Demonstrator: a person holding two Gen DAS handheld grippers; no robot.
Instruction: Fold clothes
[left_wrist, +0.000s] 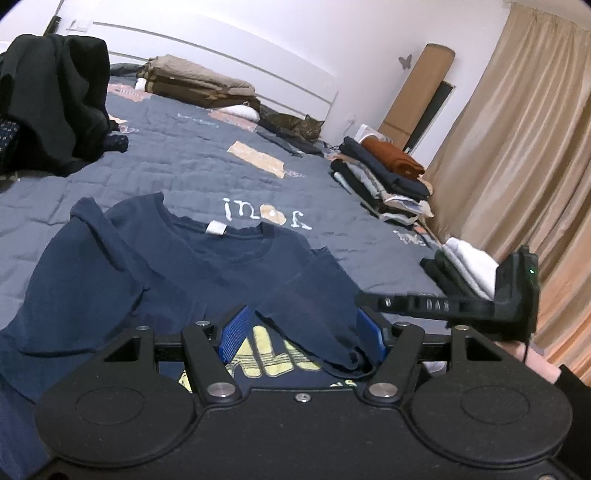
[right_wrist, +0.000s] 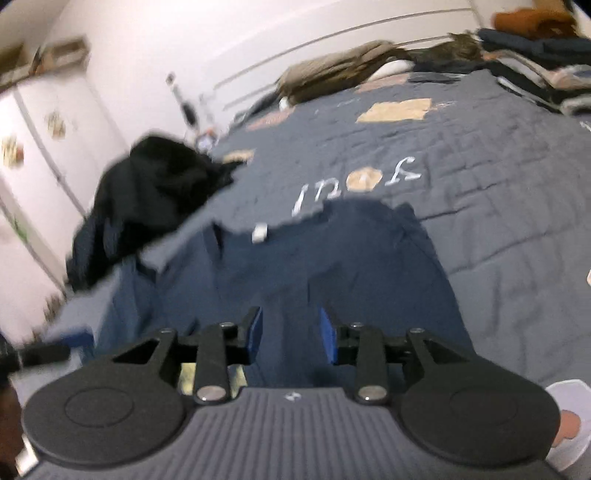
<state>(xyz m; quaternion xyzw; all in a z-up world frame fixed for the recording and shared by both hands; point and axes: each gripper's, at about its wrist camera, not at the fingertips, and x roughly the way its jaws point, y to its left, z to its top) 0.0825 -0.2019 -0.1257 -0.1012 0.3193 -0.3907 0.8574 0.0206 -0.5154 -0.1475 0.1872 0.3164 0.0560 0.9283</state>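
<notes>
Folding the navy-blue cotton T-shirt (left_wrist: 155, 266) spread on the grey quilted bed (left_wrist: 192, 162), the left tongs (left_wrist: 301, 332) seemingly hold its turned-in sleeve, while the right tongs (right_wrist: 291, 334) hang parted and empty, needing a fresh grip.

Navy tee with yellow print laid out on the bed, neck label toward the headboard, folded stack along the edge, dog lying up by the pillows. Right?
One thing is off: the animal by the pillows is a tabby cat, not a dog, as the left wrist view shows. The rest stands: navy tee on the bed, neck label toward the headboard, folded stack along the edge.
</notes>
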